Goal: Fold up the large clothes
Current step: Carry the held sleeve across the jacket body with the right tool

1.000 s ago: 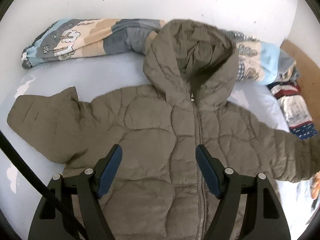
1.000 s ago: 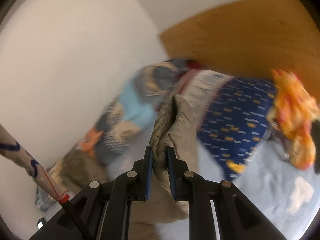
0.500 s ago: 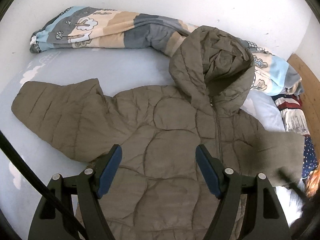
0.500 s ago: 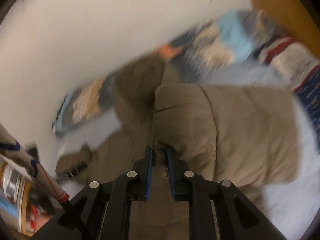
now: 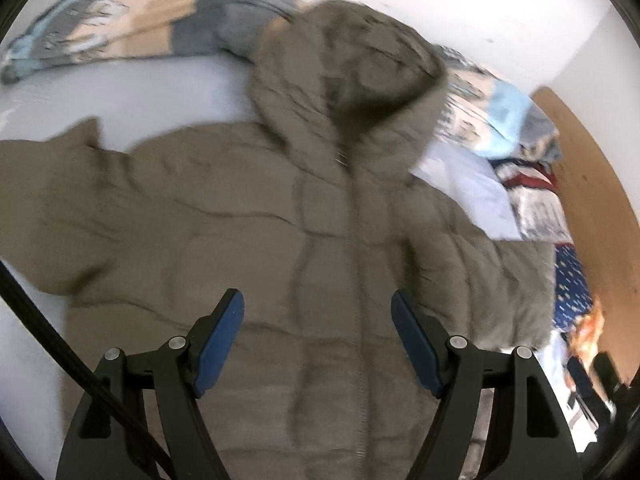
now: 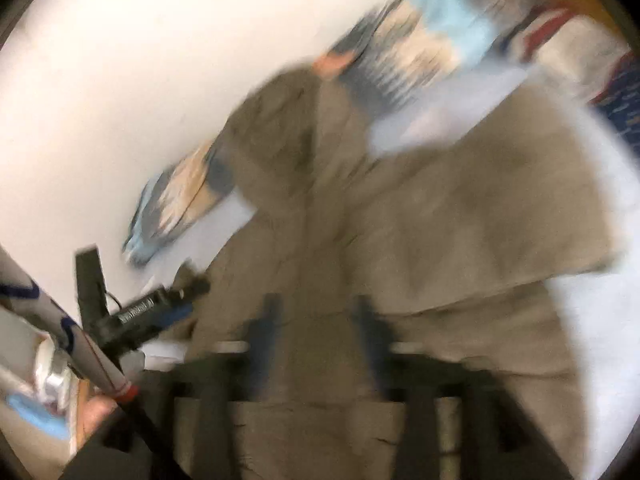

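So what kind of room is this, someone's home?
Probably a bedroom. The jacket lies on a pale sheet like a bed's, a rolled patterned blanket runs along the white wall, and a wooden board resembles a headboard.

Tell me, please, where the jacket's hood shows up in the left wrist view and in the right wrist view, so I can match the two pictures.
Left wrist view: the hood sits at top centre, above the zip, against the wall.
Right wrist view: the hood is blurred, left of centre in the upper half, tilted toward the wall.
Shared landmark: the patterned blanket rolled along the wall behind the hood.
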